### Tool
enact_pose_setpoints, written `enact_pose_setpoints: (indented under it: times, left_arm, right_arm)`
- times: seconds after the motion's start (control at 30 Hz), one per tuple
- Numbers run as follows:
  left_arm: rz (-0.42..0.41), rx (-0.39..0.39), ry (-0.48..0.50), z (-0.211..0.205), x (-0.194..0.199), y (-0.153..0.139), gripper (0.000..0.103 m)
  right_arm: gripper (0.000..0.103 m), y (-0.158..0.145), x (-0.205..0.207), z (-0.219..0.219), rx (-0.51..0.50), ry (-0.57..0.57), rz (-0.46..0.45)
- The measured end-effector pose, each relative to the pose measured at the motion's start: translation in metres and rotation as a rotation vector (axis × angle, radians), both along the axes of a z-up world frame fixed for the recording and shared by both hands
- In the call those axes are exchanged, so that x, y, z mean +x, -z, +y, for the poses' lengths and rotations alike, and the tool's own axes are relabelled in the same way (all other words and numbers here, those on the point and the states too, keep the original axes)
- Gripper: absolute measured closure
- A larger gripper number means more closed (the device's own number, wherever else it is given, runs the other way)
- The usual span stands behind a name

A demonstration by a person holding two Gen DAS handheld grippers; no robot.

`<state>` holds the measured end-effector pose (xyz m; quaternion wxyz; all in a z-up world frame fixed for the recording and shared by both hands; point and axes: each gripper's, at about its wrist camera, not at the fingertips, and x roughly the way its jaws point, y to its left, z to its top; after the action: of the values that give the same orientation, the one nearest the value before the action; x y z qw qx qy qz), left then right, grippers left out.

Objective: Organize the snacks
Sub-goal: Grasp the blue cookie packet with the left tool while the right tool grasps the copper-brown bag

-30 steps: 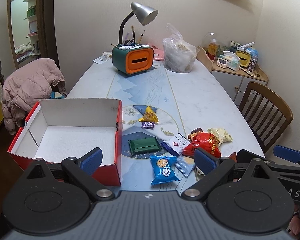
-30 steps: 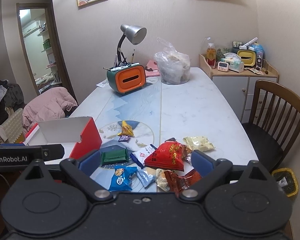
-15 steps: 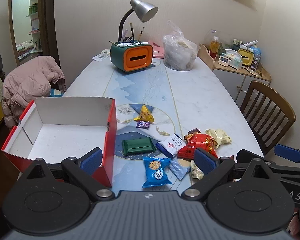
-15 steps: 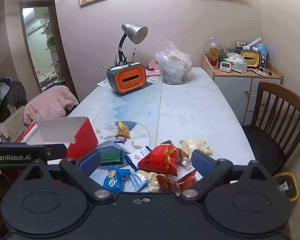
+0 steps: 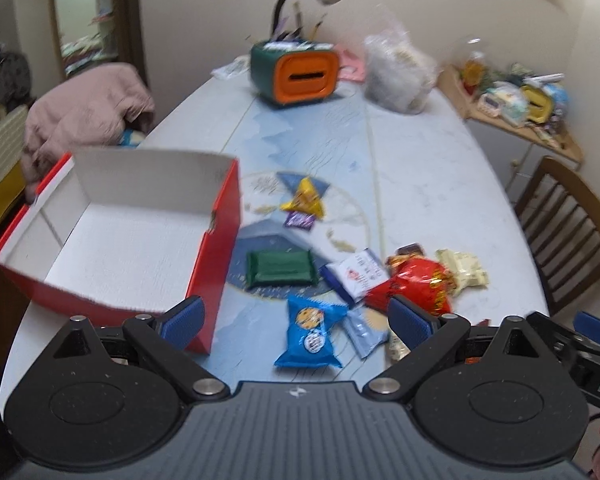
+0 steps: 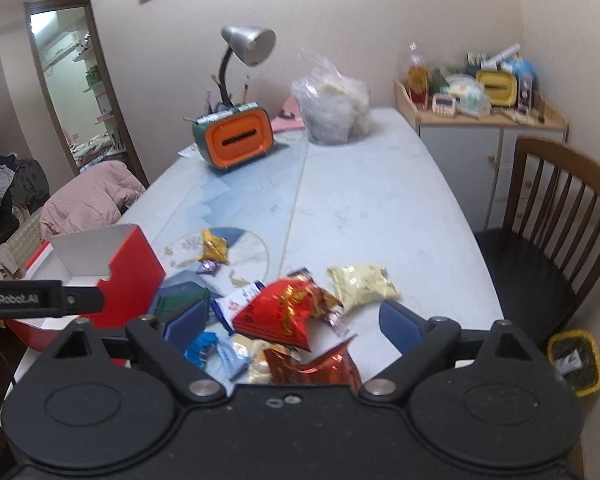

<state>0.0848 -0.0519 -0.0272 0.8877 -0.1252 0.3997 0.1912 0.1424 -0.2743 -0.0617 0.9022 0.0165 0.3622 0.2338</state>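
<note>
An open red box [image 5: 216, 256] with a white inside stands at the table's near left, also seen in the right wrist view [image 6: 132, 264]. Loose snacks lie to its right: a green packet [image 5: 280, 268], a blue cookie packet [image 5: 310, 332], a white packet [image 5: 356, 272], a red packet [image 5: 412, 286], a cream packet [image 5: 460, 268] and a yellow packet [image 5: 304, 200]. My left gripper [image 5: 296, 314] is open above the blue packet, holding nothing. My right gripper [image 6: 293, 316] hovers over the red packet [image 6: 288, 312]; its jaws are closing but the pads stand clear of the packet.
An orange and green desk organiser [image 5: 296, 76] with a lamp and a full plastic bag [image 5: 400, 76] stand at the table's far end. A wooden chair [image 6: 560, 220] and a yellow bin [image 6: 576, 360] are on the right. A pink jacket [image 5: 84, 112] hangs at left.
Both grippers have come lower and closer to the snack pile. The red packet now lies between the right fingers in view, and the blue packet sits nearer the left ones.
</note>
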Motion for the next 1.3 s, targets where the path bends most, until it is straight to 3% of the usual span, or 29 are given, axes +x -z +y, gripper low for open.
enact_pose_setpoints:
  times: [0.2, 0.47, 0.57, 0.97, 1.17, 1.23, 1.3]
  left_arm:
    - [0.043, -0.017, -0.059, 0.005, 0.006, 0.017, 0.004]
    - [0.104, -0.057, -0.023, 0.012, 0.022, 0.041, 0.004]
    - [0.126, -0.061, -0.018, 0.015, 0.027, 0.052, 0.005]
    - [0.210, -0.067, 0.127, 0.016, 0.057, 0.099, 0.005]
    - [0.239, -0.139, 0.143, 0.026, 0.075, 0.119, 0.005]
    - [0.250, -0.125, 0.158, 0.024, 0.079, 0.122, 0.005]
    - [0.256, -0.112, 0.183, 0.020, 0.082, 0.125, 0.012]
  right_arm:
    - [0.014, 0.027, 0.018, -0.013, -0.005, -0.027, 0.075]
    - [0.017, 0.068, 0.038, -0.007, -0.039, -0.118, 0.213]
    - [0.017, 0.086, 0.040, 0.005, -0.102, -0.144, 0.239]
    - [0.014, 0.116, 0.037, 0.041, -0.312, -0.257, 0.187]
    - [0.015, 0.125, 0.040, 0.046, -0.369, -0.270, 0.163]
    - [0.016, 0.127, 0.041, 0.047, -0.371, -0.273, 0.159]
    - [0.017, 0.128, 0.042, 0.046, -0.367, -0.280, 0.159]
